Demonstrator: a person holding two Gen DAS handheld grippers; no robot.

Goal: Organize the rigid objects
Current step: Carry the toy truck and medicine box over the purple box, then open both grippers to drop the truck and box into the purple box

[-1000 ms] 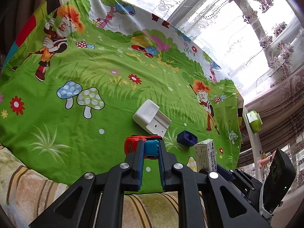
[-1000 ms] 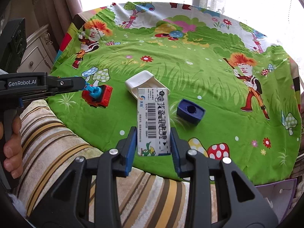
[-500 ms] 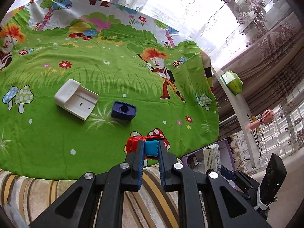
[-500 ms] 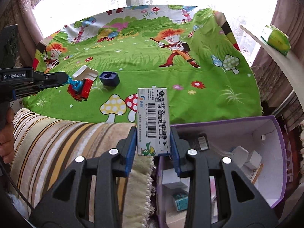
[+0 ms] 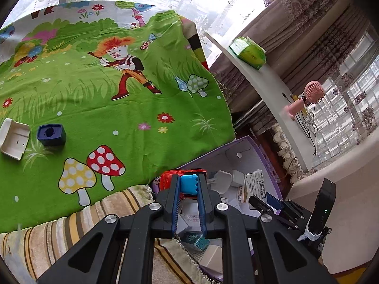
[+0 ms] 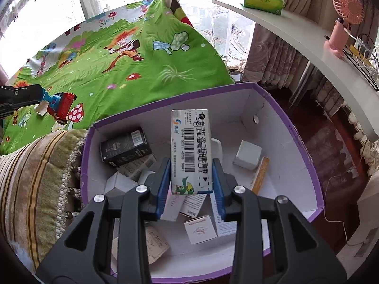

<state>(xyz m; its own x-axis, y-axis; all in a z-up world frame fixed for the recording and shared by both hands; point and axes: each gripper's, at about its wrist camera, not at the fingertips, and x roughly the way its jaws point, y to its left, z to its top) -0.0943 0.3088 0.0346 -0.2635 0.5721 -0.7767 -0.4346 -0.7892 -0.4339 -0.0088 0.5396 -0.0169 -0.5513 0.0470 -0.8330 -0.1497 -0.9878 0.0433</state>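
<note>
I had the carton (image 6: 189, 151) clamped in the right gripper (image 6: 190, 184) over the box (image 6: 315, 187), the toy (image 5: 182, 179) pinched in the left gripper (image 5: 188, 189); next, release both inside.

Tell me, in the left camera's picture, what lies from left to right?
White tray → dark blue block → red and blue toy held in the left fingers → barcoded box → pink fan.

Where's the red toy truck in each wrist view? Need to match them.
Left wrist: red toy truck at lower centre, clamped in the left hand-held gripper, over the purple box's near edge.
Right wrist: red toy truck at far left, over the green cloth.
Shared landmark: purple box.
</note>
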